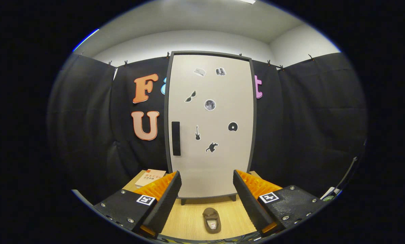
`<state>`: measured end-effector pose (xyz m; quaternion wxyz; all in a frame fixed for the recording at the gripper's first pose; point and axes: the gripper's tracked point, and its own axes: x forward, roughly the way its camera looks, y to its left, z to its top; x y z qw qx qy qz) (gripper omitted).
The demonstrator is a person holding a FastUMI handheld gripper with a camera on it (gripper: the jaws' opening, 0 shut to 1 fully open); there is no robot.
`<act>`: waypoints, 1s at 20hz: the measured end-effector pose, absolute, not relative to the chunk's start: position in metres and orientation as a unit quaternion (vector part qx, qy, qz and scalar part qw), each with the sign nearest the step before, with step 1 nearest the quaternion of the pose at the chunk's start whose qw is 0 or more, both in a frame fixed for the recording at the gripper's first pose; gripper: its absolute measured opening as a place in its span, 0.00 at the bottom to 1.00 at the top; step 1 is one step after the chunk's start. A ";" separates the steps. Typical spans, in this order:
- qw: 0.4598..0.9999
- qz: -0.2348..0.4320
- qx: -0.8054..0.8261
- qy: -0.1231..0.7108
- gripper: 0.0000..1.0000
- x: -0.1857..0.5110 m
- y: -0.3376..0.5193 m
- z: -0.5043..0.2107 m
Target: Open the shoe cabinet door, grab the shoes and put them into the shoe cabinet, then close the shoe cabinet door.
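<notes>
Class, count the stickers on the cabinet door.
7 stickers on the closed door: two near the top, two mid-height, three lower, right of the handle. The open jaws hold nothing.

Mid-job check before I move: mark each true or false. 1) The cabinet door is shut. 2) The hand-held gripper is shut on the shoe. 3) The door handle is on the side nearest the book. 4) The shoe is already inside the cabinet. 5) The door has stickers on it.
1) True: the cabinet door is shut.
2) False: the hand-held gripper is open and holds nothing; the shoe lies on the floor between its fingers.
3) True: the black handle sits at the door's edge on the book's side.
4) False: the shoe lies on the floor in front of the shut cabinet.
5) True: several small stickers dot the door.
</notes>
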<state>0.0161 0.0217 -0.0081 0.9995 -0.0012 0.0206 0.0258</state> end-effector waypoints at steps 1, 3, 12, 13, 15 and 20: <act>0.999 0.028 0.000 0.019 0.96 0.031 0.036 -0.006; 0.999 0.035 0.000 0.017 0.96 0.048 0.053 -0.003; 0.996 0.079 0.013 0.027 0.96 0.127 0.118 -0.009; 0.996 0.083 0.014 0.026 0.96 0.138 0.125 -0.008; 0.996 0.088 0.014 0.025 0.96 0.159 0.136 -0.009; 0.997 0.082 0.006 0.015 0.95 0.209 0.149 -0.006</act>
